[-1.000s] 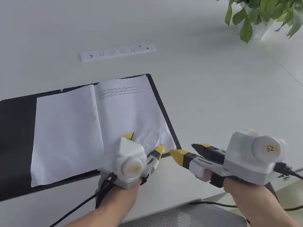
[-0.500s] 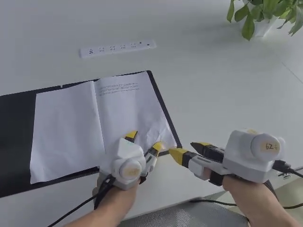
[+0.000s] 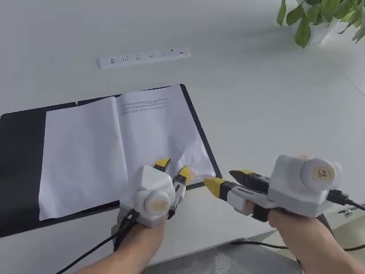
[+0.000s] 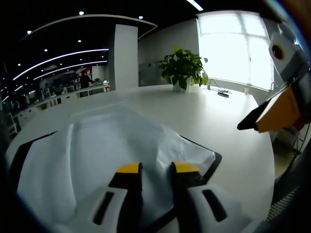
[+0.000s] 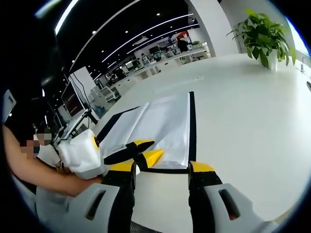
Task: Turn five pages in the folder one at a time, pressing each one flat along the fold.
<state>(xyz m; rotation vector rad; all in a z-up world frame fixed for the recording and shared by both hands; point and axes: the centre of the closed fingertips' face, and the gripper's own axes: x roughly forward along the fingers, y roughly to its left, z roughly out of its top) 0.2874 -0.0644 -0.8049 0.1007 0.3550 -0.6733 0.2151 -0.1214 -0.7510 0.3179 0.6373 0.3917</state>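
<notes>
1. Folder point(image 3: 23, 171) lies open and flat on the white tabletop point(image 3: 274, 114). The left gripper point(image 3: 173, 168) sits at the lower right corner of its right-hand page point(image 3: 159, 134).
2. The left gripper's jaws stand only a narrow gap apart, with their yellow tips pointing forward over the paper. In the left gripper view, white sheet shows in the gap between them. Whether the tips touch or pinch the paper I cannot tell from these angles.
3. Just beside those tips, the paper at that corner is creased and wavy instead of lying smooth, and the black cover shows under its edge.
4. The right gripper point(image 3: 227, 180) is off the folder's right edge, over bare tabletop. Its jaws are wide apart with nothing between them. Its tips point toward the left gripper, near it but apart from it.
5. A black cable point(image 3: 94, 250) runs from the back of the left gripper down to the near edge of the head view.
6. The right-hand page carries a few lines of small print at its top, too small to read. The left-hand page point(image 3: 80, 154) is blank white and lies flat against the fold.
7. The black cover shows as a broad band to the left of the pages and as a thin border along the right and near edges.
8. Beyond the folder's far edge, well apart from it, a white power strip point(image 3: 142, 57) lies on the tabletop.
9. A leafy green plant point(image 3: 322, 17) stands at the far right corner of the head view.
</notes>
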